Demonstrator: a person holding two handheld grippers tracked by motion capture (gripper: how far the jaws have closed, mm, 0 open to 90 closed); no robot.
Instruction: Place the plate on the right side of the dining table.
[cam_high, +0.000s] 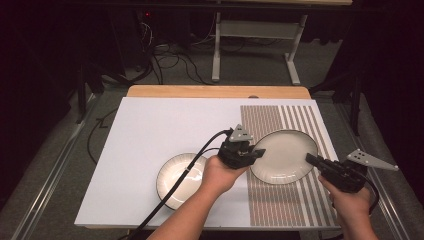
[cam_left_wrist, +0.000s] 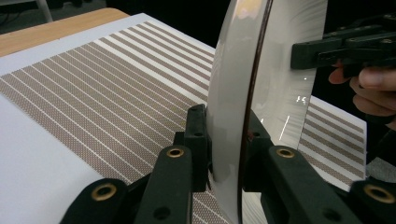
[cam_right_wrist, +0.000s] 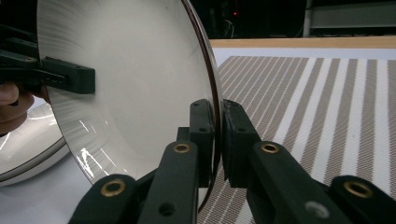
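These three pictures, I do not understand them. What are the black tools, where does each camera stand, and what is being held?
A person holds one black two-jaw tool in each hand. The high view looks down on the table. The other two cameras ride on the tools and look along their jaws. The left gripper and the right gripper each pinch an opposite rim of one white plate above the striped mat. A second plate lies on the white surface.
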